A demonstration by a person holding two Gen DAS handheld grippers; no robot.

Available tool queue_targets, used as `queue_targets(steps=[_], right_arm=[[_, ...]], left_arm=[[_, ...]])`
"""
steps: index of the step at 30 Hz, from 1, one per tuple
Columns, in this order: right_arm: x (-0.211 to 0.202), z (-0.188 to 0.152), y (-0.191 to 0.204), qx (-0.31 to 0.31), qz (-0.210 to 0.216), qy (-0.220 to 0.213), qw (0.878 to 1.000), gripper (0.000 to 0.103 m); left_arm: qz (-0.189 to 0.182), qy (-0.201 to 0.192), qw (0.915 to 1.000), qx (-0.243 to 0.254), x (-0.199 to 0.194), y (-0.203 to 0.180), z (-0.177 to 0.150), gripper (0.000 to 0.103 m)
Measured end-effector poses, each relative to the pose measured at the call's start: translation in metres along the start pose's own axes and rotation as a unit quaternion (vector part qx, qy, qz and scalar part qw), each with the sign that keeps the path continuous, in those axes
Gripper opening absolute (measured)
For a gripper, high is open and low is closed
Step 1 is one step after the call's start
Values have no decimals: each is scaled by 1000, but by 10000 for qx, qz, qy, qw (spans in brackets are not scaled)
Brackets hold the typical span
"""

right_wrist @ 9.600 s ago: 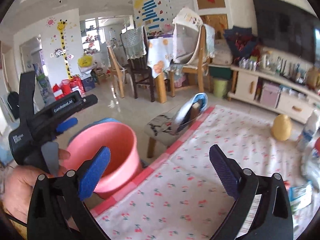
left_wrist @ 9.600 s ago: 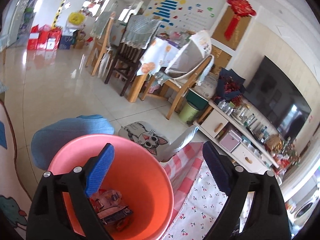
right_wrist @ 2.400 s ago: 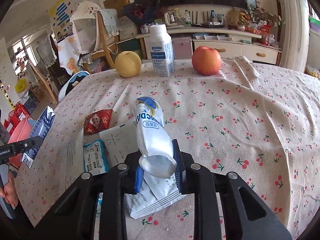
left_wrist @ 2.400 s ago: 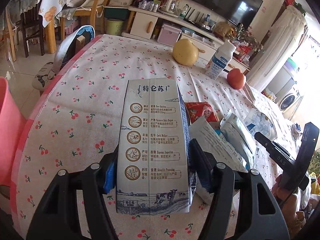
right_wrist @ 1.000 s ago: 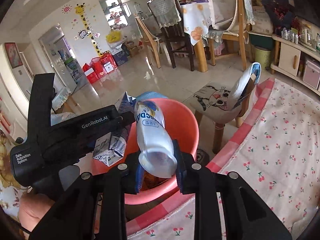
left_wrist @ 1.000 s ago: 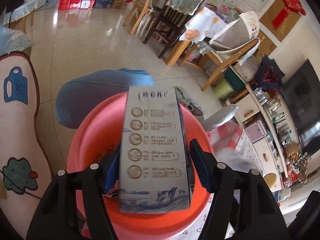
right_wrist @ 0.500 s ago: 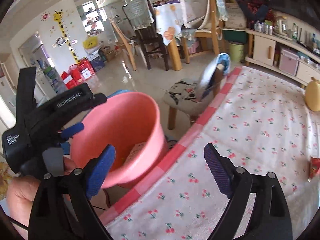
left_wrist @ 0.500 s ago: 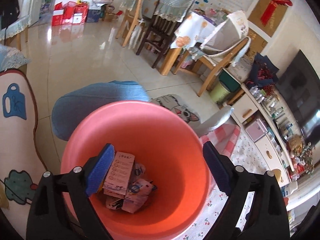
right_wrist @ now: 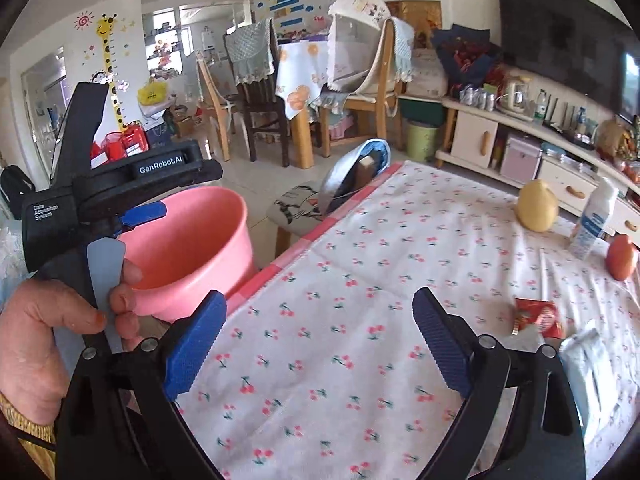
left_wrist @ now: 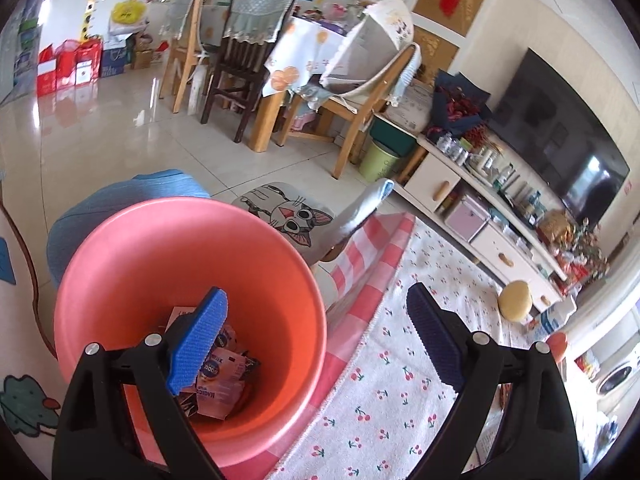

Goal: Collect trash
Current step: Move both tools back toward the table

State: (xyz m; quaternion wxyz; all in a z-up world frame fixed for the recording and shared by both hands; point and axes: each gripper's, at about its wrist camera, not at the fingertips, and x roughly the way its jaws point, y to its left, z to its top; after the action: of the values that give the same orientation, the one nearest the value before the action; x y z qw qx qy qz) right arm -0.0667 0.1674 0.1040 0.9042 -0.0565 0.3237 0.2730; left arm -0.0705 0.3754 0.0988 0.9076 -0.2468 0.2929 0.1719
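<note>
A: Where is the trash at this moment?

B: Some of it lies at the bottom of the pink bucket [left_wrist: 280, 280], as crumpled wrappers [left_wrist: 220, 376]. The bucket stands just beside the edge of the table [right_wrist: 400, 240], which has a cloth with small cherries on it.

A: And on the table itself?

B: In the right wrist view, a red wrapper [right_wrist: 536, 316] lies near the right side, and a white packet [right_wrist: 584, 364] is just beside it, partly behind the gripper's arm. Farther back stand a yellow pear [right_wrist: 536, 208], a white bottle [right_wrist: 592, 220] and a red apple [right_wrist: 622, 256].

A: How are the fingers of the left gripper [left_wrist: 316, 344]?

B: They are spread wide, with nothing between them. One blue pad is over the inside of the bucket, the other over the tablecloth.

A: And the right gripper [right_wrist: 320, 344]?

B: Its fingers are opening, already far apart, and they are empty. They hang over a bare part of the cloth. At the left of this view a hand [right_wrist: 44, 344] holds the left gripper near the bucket.
</note>
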Motion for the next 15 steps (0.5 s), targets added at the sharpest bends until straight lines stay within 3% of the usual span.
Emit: queue_targets(steps=[5, 15], right_arm=[[-26, -14, -22, -9, -263, -116, 9996, 96], [-64, -37, -51, 50, -485, -366, 9981, 98]], left_arm=[[-104, 171, 9991, 373, -4, -28, -14, 92], [-823, 506, 9891, 1115, -12, -82, -56, 92]])
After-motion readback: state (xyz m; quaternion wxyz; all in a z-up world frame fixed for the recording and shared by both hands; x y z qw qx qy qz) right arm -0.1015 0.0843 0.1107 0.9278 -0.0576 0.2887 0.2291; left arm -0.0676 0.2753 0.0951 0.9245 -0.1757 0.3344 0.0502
